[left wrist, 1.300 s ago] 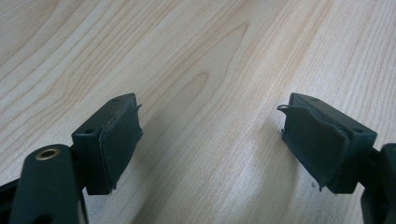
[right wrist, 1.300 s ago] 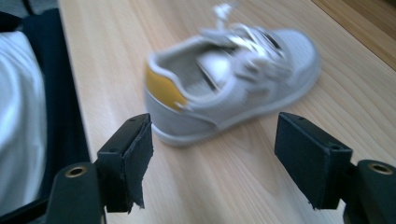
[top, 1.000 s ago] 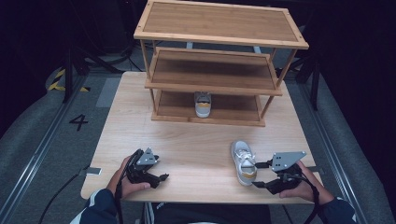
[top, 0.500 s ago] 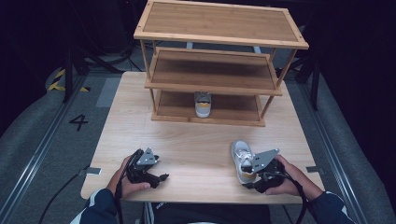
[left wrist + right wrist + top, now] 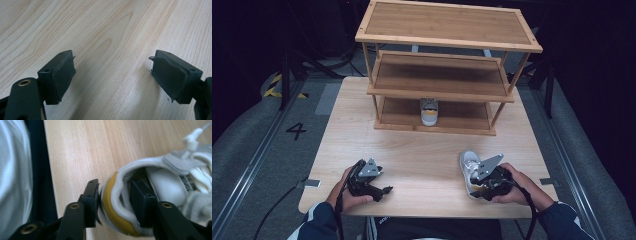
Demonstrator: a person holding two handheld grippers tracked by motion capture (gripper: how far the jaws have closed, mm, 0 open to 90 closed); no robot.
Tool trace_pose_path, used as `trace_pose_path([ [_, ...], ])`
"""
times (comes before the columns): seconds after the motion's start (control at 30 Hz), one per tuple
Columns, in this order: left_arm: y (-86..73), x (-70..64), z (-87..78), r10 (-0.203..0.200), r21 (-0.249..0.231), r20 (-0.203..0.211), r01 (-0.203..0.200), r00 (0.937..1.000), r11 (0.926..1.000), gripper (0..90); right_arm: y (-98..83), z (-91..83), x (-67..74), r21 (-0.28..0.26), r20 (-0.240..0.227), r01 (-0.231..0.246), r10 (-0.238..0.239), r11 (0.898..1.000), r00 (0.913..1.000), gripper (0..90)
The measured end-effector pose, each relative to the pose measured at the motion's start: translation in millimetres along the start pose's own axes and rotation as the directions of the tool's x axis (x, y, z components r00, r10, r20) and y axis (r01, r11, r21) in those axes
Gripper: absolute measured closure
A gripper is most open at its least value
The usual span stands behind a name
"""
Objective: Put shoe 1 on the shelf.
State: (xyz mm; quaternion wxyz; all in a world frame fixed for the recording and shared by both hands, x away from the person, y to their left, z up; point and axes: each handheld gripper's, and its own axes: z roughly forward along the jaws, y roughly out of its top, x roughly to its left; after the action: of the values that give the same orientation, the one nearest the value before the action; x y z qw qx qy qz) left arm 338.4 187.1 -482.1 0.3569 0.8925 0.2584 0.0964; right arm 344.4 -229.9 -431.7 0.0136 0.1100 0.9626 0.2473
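Since a moment ago, the right gripper (image 5: 479,184) has slid in along the surface (image 5: 422,160) to the white shoe (image 5: 469,165) near the front edge. Its jaws have just been closing, and now they pinch the shoe's heel (image 5: 112,205), one jaw outside on the yellow patch and one inside the shoe. The left gripper (image 5: 384,190) rests on the surface at the front left with its jaws wide apart and nothing between them. A second shoe (image 5: 429,111) sits on the bottom level of the wooden rack (image 5: 447,42) at the back.
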Motion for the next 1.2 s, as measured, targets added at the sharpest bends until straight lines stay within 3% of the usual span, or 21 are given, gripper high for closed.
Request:
trace_pose_path([
  [0.33, 0.0, 0.0, 0.0, 0.0, 0.0, 0.0, 0.0, 1.0, 1.0, 18.6, 2.9, 0.6, -0.2, 0.009, -0.033, 0.017, -0.016, 1.0, 0.9993, 71.7],
  [0.53, 0.3, 0.2, 0.1, 0.002, 0.001, 0.0, -0.002, 1.0, 1.0, 18.4, 5.2, -1.1, -0.3, 0.008, -0.012, 0.034, -0.034, 0.999, 0.9993, 71.9],
  [0.77, 0.3, 0.2, 0.1, 0.003, 0.002, 0.0, -0.003, 1.0, 1.0, 18.4, 11.7, -2.5, -10.2, 0.007, 0.019, 0.051, -0.051, 0.999, 0.9985, 71.8],
  [1.2, 0.6, 1.3, 0.6, 0.011, 0.0, 0.008, -0.011, 0.9999, 0.9999, 18.3, 39.1, 5.4, -37.6, 0.003, 0.092, 0.101, -0.101, 0.995, 0.9906, 71.8],
])
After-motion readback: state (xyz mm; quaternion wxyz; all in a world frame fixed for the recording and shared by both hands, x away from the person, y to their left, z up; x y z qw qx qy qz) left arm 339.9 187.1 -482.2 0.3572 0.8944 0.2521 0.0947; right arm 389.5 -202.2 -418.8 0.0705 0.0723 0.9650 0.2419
